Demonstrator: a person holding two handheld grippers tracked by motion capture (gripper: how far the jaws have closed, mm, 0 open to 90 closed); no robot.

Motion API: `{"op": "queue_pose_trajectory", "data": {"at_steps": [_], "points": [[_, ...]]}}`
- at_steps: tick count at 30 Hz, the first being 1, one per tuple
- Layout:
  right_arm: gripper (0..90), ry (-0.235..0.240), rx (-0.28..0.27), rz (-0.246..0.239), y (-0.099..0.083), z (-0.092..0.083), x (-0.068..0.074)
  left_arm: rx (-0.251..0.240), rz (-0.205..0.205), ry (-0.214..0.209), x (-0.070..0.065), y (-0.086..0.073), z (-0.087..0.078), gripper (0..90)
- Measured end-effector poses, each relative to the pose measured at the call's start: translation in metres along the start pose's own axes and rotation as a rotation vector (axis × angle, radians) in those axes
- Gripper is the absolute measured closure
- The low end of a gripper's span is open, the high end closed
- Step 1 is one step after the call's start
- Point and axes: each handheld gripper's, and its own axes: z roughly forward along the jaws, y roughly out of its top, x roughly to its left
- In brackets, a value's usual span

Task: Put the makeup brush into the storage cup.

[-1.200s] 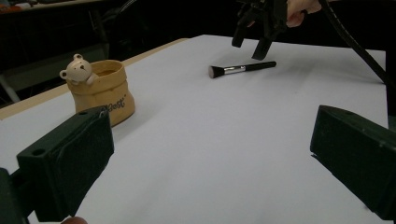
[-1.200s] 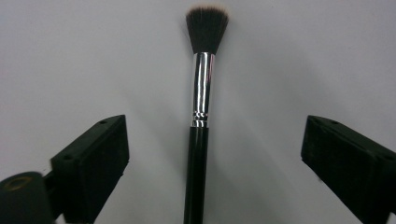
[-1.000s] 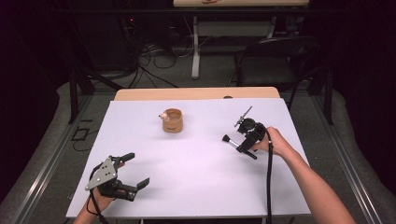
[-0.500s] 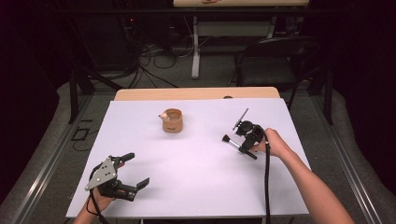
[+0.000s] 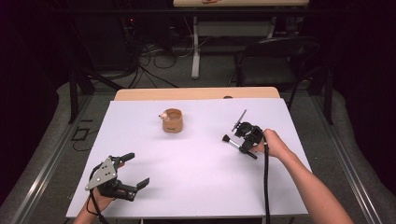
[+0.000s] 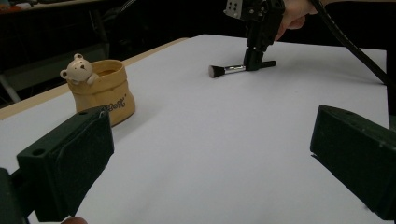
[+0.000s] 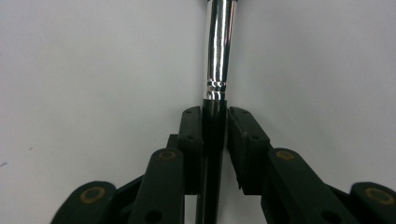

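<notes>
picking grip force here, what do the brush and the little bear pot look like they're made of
Brush: dark matt handle, likely plastic or painted wood, and a mirror-bright ferrule that reflects light like polished metal; dark bristle tuft.
Bear pot: tan, slightly glossy and rigid though shaped like a sack, so probably glazed ceramic, possibly resin.

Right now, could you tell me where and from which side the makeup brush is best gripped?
On its black handle, from above: the brush lies flat on the table, its thin round shaft exposed. The right gripper has just closed there, behind the metal ferrule.
</notes>
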Motion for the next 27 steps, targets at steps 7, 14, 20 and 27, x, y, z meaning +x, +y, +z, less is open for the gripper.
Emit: {"op": "queue_pose_trajectory", "data": {"at_steps": [7,14,20,27], "points": [[78.5,0.0,-0.013,0.0,-0.0008,0.0007,0.001,0.0,0.0,0.0,0.0,0.0,0.0,0.0],[79.3,-0.003,-0.017,0.0,-0.0015,0.0001,0.0017,0.001,0.0,0.0,0.0001,0.0,0.0001,0.0],[79.4,-0.007,-0.023,-0.002,-0.0023,-0.0009,0.0003,0.001,0.0,0.0,0.0003,-0.0001,0.0001,0.0],[79.4,-0.018,-0.029,0.006,-0.0028,-0.0057,-0.0012,0.0,-0.001,0.0,0.0001,-0.0001,0.0005,0.0]]}}
